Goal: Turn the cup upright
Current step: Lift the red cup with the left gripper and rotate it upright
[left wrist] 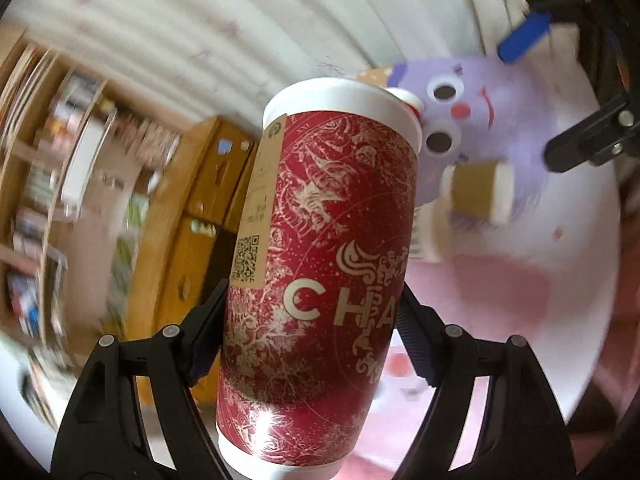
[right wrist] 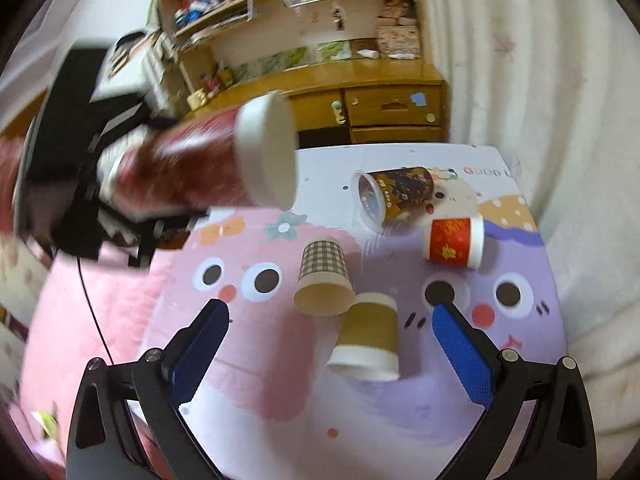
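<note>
Grip: left gripper [left wrist: 312,320] has its fingers [left wrist: 204,332] pressed on both sides of the tall red cup [left wrist: 320,264], held in the air beside the surface [right wrist: 400,420], clear of it.
Free hand: right gripper [right wrist: 332,344] hangs over the surface with fingers spread wide, holding nothing.
Axis: in the right wrist view the red cup's long axis lies near horizontal, its white end toward the middle of the surface; I cannot tell whether that end is mouth or base.
Slip risk: the hold sits low on a smooth tapered wall, so a quick turn could let the cup slide or twist between the pads.
Crush risk: a paper wall may buckle under a harder squeeze.
Landing risk: checked cup [right wrist: 324,276], tan cup [right wrist: 368,336], small red cup [right wrist: 456,242] and dark cup [right wrist: 396,194] lie or stand nearby; setting down among them could knock one.
</note>
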Demonstrator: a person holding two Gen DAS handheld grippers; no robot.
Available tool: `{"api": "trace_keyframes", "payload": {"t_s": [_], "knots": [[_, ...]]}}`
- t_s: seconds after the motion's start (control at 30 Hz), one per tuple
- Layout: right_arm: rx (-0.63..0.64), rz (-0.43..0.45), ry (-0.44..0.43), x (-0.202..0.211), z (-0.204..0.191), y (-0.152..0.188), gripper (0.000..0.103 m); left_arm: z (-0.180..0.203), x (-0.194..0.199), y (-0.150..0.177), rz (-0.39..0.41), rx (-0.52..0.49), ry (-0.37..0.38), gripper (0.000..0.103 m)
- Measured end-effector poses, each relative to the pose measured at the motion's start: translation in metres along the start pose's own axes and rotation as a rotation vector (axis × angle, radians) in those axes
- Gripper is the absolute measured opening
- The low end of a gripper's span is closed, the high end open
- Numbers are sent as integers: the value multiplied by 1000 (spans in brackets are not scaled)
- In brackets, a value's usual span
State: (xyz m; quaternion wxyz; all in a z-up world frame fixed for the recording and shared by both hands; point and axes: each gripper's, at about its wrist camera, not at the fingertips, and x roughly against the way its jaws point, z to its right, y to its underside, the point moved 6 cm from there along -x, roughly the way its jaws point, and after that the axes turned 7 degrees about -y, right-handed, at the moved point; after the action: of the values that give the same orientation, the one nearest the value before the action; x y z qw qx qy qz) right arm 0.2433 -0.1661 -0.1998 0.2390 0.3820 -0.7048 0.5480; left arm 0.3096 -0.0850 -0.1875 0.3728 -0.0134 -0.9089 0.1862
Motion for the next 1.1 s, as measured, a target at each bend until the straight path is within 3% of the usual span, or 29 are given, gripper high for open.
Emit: {"api": "trace_keyframes", "payload": {"t_s": [0.23,0.4,0.6,0.83,0.97,1.1], "knots": [[-163,-30,-47,52,12,15,103,42,58,40,-93,345,60,75],[-219,-92,-88,69,28,27,103,74,77,44,-147,625,121,75],[-280,-222,-142,58,56,35,103,121,69,38,-281,924,177,75],[-340,-403,-250,37,82,51,103,170,49,48,-476,1231,177,75],[-367,-498,-284,11,96,67,103,205,37,53,-550,1357,222,75],[-390,-586,-289,-10,106,82,103,226,27,49,-585,1372,236,75]]}}
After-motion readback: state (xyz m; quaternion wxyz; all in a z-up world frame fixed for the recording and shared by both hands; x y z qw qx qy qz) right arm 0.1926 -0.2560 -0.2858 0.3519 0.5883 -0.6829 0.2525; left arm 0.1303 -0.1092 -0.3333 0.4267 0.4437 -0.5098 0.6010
